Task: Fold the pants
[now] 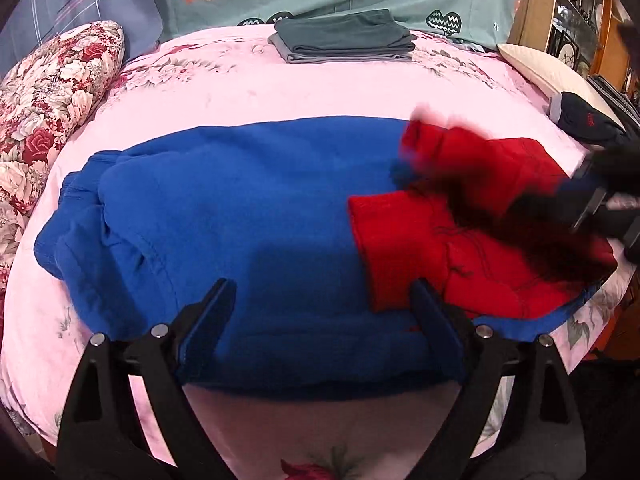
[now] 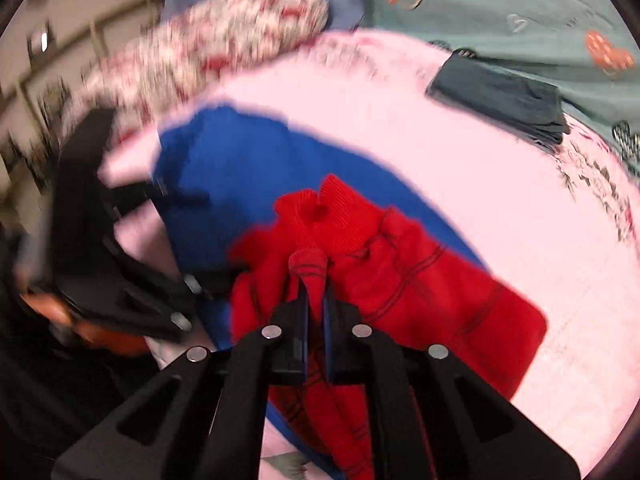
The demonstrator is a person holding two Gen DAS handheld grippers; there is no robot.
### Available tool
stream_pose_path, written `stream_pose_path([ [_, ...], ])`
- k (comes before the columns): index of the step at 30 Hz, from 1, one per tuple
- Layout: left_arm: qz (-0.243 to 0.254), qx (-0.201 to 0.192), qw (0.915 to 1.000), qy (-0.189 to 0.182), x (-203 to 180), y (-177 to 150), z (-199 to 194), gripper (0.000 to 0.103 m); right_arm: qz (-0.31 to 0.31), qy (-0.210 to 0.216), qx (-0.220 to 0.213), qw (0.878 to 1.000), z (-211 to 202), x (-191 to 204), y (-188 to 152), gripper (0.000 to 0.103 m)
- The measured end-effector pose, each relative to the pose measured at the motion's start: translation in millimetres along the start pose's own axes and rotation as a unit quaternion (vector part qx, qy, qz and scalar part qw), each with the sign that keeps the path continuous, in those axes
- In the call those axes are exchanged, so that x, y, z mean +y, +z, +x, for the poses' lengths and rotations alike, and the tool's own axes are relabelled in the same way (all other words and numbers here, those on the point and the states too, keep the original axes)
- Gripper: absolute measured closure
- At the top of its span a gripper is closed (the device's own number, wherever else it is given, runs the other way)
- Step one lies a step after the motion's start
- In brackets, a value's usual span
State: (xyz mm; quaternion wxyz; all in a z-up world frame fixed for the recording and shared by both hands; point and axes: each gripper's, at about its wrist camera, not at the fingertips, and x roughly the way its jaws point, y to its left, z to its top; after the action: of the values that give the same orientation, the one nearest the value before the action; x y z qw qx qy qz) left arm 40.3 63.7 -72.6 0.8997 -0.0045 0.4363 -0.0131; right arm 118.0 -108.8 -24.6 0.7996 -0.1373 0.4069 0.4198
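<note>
Pants: your blue-and-red pants (image 1: 256,216) lie across the pink floral bedspread (image 1: 280,92), red part at your right.
Left tool: your left tool (image 1: 320,300) hangs spread wide above the blue fabric, holding nothing.
Right tool: your right tool (image 2: 315,276) is clamped on a red fold.
Behind: folded dark clothes (image 1: 344,36).
</note>
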Motion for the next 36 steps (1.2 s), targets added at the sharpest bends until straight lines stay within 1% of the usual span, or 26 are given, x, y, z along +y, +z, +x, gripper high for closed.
stream_pose_path([
  [2, -0.002, -0.001, 1.0, -0.001, 2, 1, 0, 0.011, 0.006, 0.017, -0.023, 1.0, -18, 2, 13, 0.097],
  [3, -0.003, -0.002, 1.0, -0.001, 2, 1, -1, 0.011, -0.003, 0.026, -0.029, 0.999, -26, 7, 19, 0.097],
  [5, -0.006, -0.005, 1.0, 0.0, 3, 0, -5, 0.011, -0.026, 0.036, -0.023, 0.999, -22, 23, 26, 0.097],
  [6, -0.008, -0.007, 0.9999, 0.001, 5, -1, -7, 0.011, -0.04, 0.037, -0.008, 0.998, -11, 32, 25, 0.097],
  [8, -0.014, -0.011, 0.9998, 0.006, 9, -5, -13, 0.012, -0.056, 0.022, 0.029, 0.998, 16, 42, 21, 0.097],
  [9, -0.016, -0.011, 0.9998, 0.007, 11, -7, -15, 0.012, -0.065, 0.015, 0.051, 0.997, 31, 45, 16, 0.097],
  [10, -0.017, -0.01, 0.9998, 0.008, 13, -8, -17, 0.012, -0.075, 0.008, 0.073, 0.994, 46, 48, 7, 0.095],
  [11, -0.017, -0.01, 0.9998, 0.008, 14, -10, -18, 0.012, -0.086, 0.0, 0.08, 0.993, 53, 49, 1, 0.09],
  [12, -0.016, -0.01, 0.9998, 0.01, 14, -11, -20, 0.012, -0.094, -0.001, 0.076, 0.993, 52, 52, -2, 0.088],
  [13, -0.013, -0.01, 0.9998, 0.014, 14, -12, -21, 0.012, -0.098, 0.0, 0.071, 0.993, 49, 53, -2, 0.078],
  [14, -0.011, -0.01, 0.9998, 0.015, 14, -13, -22, 0.012, -0.099, -0.003, 0.066, 0.993, 45, 52, -1, 0.065],
  [16, -0.01, -0.011, 0.9998, 0.016, 14, -13, -23, 0.012, -0.106, -0.025, 0.052, 0.993, 38, 51, 0, 0.057],
  [18, -0.013, -0.013, 0.9997, 0.016, 15, -13, -24, 0.012, -0.12, -0.03, 0.06, 0.991, 40, 56, -3, 0.057],
  [20, -0.016, -0.012, 0.9997, 0.014, 16, -13, -23, 0.012, -0.135, -0.05, 0.075, 0.987, 48, 58, -5, 0.057],
  [21, -0.018, -0.011, 0.9997, 0.014, 16, -13, -22, 0.012, -0.135, -0.059, 0.083, 0.986, 54, 57, -6, 0.057],
  [22, -0.019, -0.011, 0.9997, 0.013, 16, -14, -22, 0.012, -0.126, -0.057, 0.091, 0.986, 60, 53, -7, 0.059],
  [23, -0.019, -0.01, 0.9997, 0.014, 16, -14, -22, 0.012, -0.118, -0.05, 0.092, 0.987, 58, 49, -9, 0.064],
  [25, -0.017, -0.01, 0.9997, 0.015, 15, -14, -22, 0.012, -0.108, -0.049, 0.084, 0.989, 57, 44, -8, 0.081],
  [26, -0.016, -0.01, 0.9997, 0.016, 16, -14, -23, 0.012, -0.094, -0.042, 0.074, 0.992, 53, 40, -6, 0.088],
  [27, -0.017, -0.011, 0.9997, 0.015, 17, -14, -24, 0.012, -0.082, -0.038, 0.06, 0.994, 45, 36, -5, 0.09],
  [30, -0.022, -0.013, 0.9996, 0.014, 20, -14, -26, 0.012, -0.044, -0.036, -0.001, 0.998, 8, 17, 11, 0.092],
  [33, -0.028, -0.017, 0.9994, 0.011, 24, -14, -27, 0.012, -0.026, -0.07, -0.062, 0.995, -31, 2, 25, 0.092],
  [34, -0.03, -0.017, 0.9994, 0.011, 25, -14, -26, 0.012, -0.031, -0.081, -0.072, 0.994, -39, 3, 29, 0.092],
  [35, -0.032, -0.016, 0.9993, 0.01, 27, -14, -25, 0.012, -0.041, -0.087, -0.072, 0.993, -40, 7, 32, 0.092],
  [36, -0.035, -0.016, 0.9992, 0.011, 28, -14, -24, 0.012, -0.049, -0.083, -0.063, 0.993, -36, 11, 33, 0.092],
])
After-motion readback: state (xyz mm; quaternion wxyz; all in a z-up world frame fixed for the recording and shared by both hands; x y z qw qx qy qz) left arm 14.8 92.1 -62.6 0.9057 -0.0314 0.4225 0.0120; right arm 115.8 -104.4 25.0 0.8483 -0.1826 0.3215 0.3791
